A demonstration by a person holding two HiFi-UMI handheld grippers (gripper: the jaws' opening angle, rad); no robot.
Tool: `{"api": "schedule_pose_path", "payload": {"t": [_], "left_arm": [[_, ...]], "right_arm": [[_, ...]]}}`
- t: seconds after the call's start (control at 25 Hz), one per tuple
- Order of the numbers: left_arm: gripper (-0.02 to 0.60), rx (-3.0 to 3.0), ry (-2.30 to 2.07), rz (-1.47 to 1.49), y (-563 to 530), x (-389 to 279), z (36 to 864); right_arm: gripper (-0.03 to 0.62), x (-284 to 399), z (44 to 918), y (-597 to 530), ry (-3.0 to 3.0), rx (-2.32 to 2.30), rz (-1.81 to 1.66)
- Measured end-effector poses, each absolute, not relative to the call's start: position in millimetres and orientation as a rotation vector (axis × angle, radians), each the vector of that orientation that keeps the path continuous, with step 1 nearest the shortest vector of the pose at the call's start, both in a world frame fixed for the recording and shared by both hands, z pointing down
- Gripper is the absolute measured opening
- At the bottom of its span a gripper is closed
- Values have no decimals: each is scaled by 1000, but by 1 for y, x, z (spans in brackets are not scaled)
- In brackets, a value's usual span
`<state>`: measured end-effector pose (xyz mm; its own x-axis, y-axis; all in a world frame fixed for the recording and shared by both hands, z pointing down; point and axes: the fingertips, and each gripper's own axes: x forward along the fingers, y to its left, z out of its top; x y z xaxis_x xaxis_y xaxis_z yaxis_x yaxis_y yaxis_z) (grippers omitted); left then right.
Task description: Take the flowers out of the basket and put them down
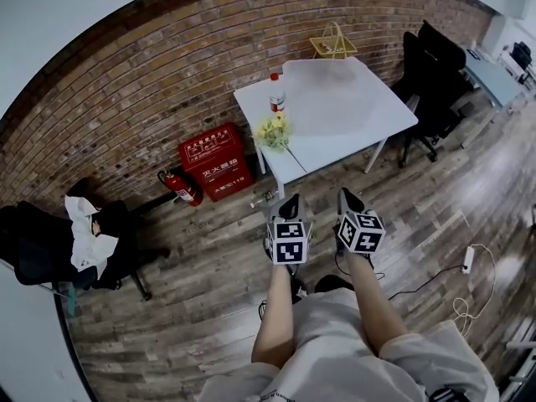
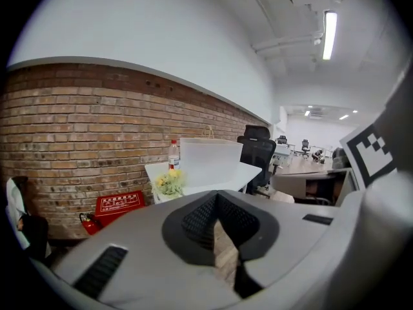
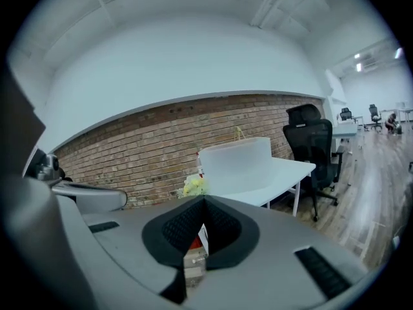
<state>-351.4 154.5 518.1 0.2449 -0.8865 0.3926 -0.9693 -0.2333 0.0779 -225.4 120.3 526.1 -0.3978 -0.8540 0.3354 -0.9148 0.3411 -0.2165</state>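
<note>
I see the flowers (image 1: 274,130) lying on the white table's (image 1: 322,153) left corner, above centre, well apart from the wire basket (image 1: 332,42) at its far edge, so I judge no reach needed; below, my left gripper (image 1: 291,201) and right gripper (image 1: 349,198) hang pinched together, empty, aimed slightly downward.

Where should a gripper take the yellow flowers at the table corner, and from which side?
Probably low on the flowers, beneath the blooms; stems are too small to make out. Approach from the open near corner of the table: they sit at its edge, with the bottle just behind.
</note>
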Motion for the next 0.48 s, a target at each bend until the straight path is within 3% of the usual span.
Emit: {"api": "schedule_pose_path", "payload": {"t": [0.48], "left_arm": [[23,2159,-1724,369,188,-396,529]], "right_arm": [[14,-263,532,162,-2399,1589,564]]}}
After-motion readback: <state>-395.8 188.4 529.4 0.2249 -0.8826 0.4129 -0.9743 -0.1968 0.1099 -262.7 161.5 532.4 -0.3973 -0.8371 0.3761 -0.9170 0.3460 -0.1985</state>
